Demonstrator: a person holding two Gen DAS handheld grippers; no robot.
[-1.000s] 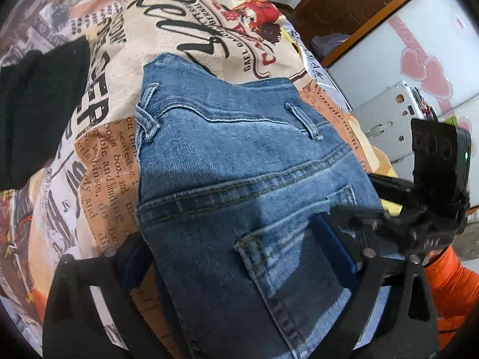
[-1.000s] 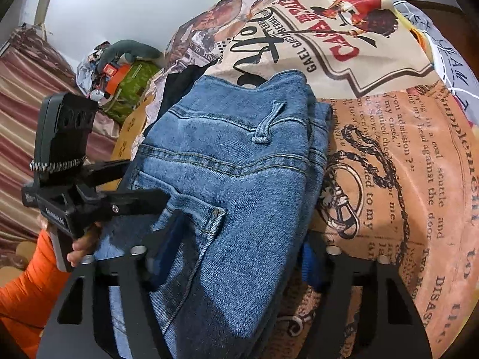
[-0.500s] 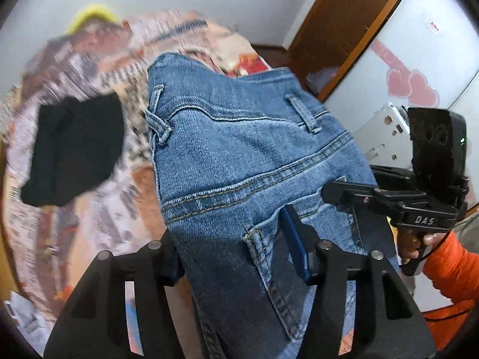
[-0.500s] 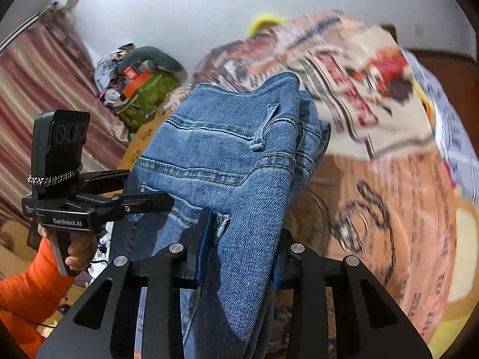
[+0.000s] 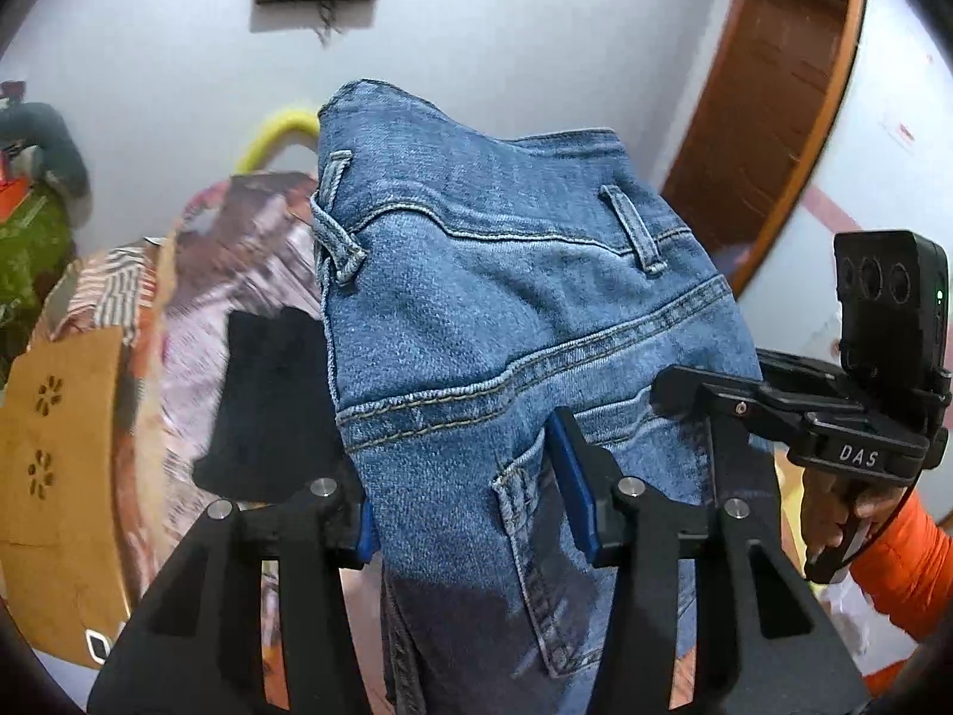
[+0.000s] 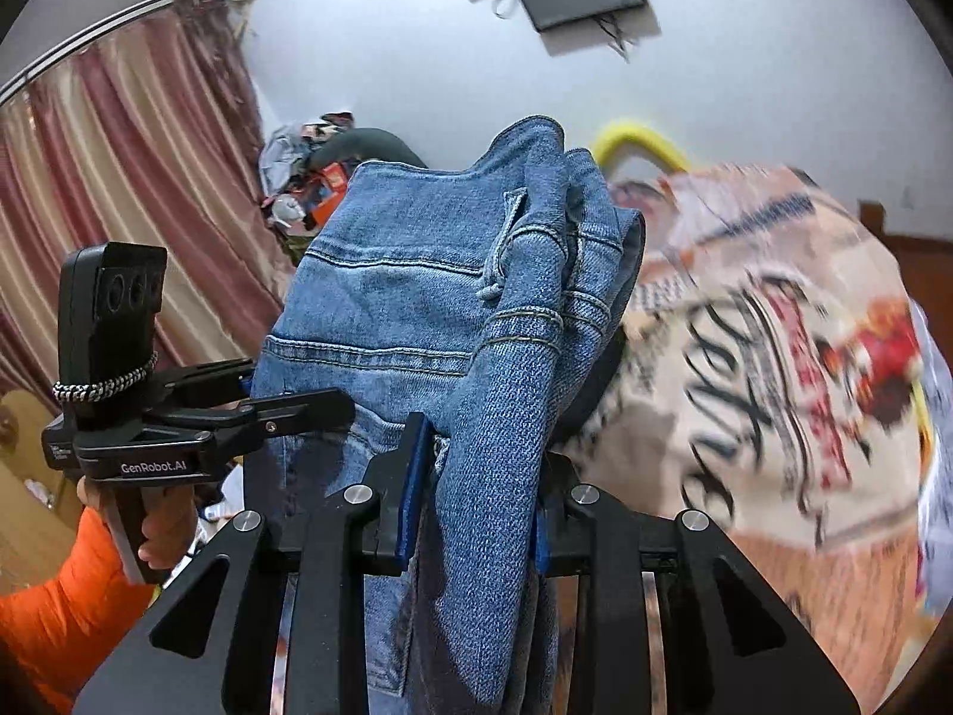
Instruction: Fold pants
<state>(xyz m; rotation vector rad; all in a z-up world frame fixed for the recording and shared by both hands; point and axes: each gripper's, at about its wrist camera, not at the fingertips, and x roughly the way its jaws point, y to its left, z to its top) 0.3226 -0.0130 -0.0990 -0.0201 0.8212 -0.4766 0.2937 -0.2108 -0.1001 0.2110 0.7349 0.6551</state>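
Two blue pads of our left gripper (image 5: 473,509) are closing on the blue jeans (image 5: 476,322), which rise between them, waistband upward, in front of the white wall (image 5: 536,30). Below, we see a black garment (image 5: 268,405) on the printed bedspread (image 5: 196,310). Our right hand (image 5: 834,512), orange-sleeved, grips its tool at the right.

From the right wrist, our right gripper (image 6: 476,488) pinches a bunched fold of the jeans (image 6: 429,298), jaws narrow. Our left hand (image 6: 161,530) holds the left gripper (image 6: 238,393) against the denim's left edge, before the curtain (image 6: 119,179).
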